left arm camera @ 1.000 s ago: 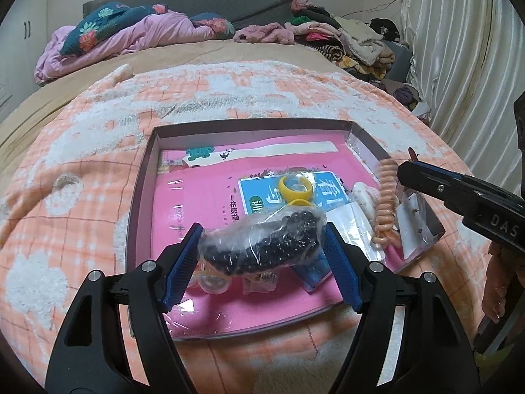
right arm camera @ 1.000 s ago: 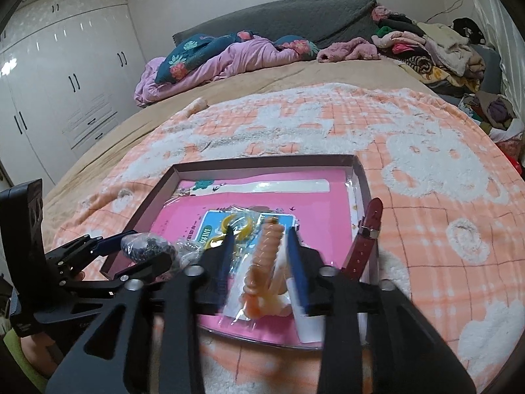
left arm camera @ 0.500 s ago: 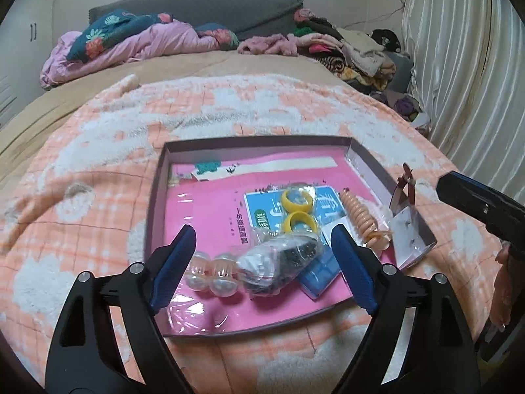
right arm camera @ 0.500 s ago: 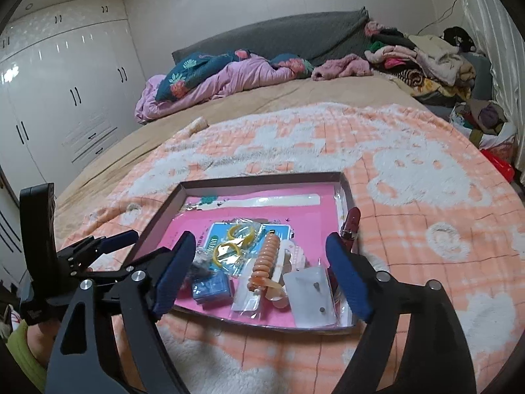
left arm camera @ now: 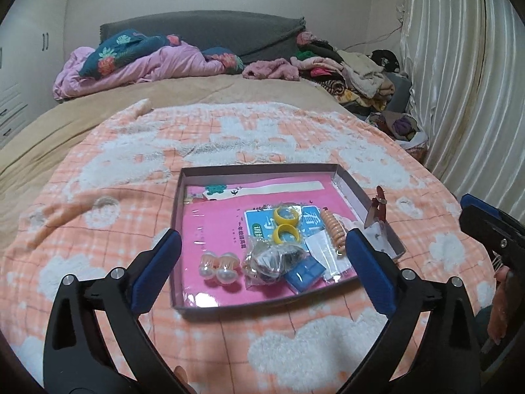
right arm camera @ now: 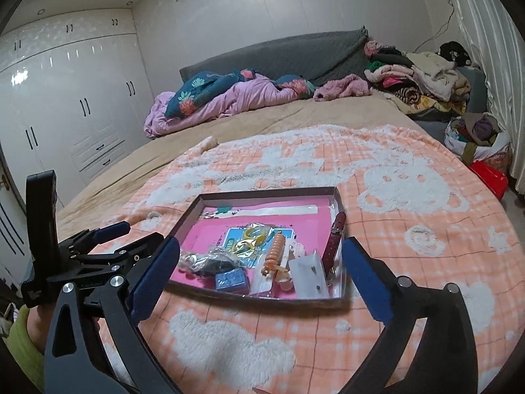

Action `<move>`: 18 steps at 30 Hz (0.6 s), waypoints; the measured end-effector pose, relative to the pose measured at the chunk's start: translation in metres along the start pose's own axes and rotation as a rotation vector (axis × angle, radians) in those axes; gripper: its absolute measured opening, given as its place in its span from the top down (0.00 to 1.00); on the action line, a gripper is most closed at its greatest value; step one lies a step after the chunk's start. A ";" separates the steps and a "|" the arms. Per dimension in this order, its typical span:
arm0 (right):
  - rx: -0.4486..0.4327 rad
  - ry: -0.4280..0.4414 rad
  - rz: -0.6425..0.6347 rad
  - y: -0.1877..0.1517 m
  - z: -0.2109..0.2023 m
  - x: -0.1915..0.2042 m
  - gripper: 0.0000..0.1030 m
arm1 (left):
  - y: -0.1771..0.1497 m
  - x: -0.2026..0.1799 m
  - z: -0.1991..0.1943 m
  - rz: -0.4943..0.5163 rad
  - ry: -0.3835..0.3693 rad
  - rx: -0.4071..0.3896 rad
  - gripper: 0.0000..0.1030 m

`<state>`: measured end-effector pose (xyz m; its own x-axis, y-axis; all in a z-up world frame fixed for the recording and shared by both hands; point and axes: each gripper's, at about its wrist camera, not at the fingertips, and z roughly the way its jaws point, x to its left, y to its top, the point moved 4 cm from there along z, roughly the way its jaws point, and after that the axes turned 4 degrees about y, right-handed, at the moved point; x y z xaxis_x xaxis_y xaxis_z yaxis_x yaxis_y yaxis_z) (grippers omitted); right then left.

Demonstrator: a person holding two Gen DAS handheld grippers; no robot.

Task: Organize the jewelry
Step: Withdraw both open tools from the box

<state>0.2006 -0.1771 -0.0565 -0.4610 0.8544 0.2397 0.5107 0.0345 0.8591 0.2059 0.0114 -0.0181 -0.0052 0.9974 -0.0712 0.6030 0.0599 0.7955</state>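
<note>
A shallow box (left arm camera: 259,172) with a pink lining lies on the bed. In it are a bag of dark beads (left arm camera: 274,259), two pearl pieces (left arm camera: 219,266), yellow rings (left arm camera: 287,225), an orange spiral hair tie (left arm camera: 333,229) and a small blue case (left arm camera: 303,274). A dark red watch strap (left arm camera: 377,208) leans on its right rim. My left gripper (left arm camera: 262,239) hangs above the box's near edge, jaws opening, holding nothing. My right gripper (right arm camera: 261,246) hovers likewise over the box (right arm camera: 269,193), jaws opening and empty, with the hair tie (right arm camera: 274,252) and bead bag (right arm camera: 210,262) lying below it.
An orange and white fleece blanket (left arm camera: 262,131) covers the bed around the box. A pink duvet (right arm camera: 229,98) and piled clothes (right arm camera: 420,78) lie at the head. White wardrobes (right arm camera: 65,115) stand left, a curtain (left arm camera: 459,98) right, a red tub (right arm camera: 489,177) on the floor.
The left gripper let go of the bead bag and the right let go of the hair tie packet; both now lie in the box. Both grippers drew back and up, jaws spreading.
</note>
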 end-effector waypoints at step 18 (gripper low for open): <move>0.053 -0.043 -0.032 -0.067 -0.030 0.013 0.04 | -0.063 0.006 -0.050 -0.025 0.028 0.034 0.09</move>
<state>0.1391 -0.1838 -0.0973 -0.4466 0.8738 0.1924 0.5343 0.0880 0.8407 0.1280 0.0156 -0.0391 -0.0422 0.9964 -0.0733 0.6292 0.0835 0.7727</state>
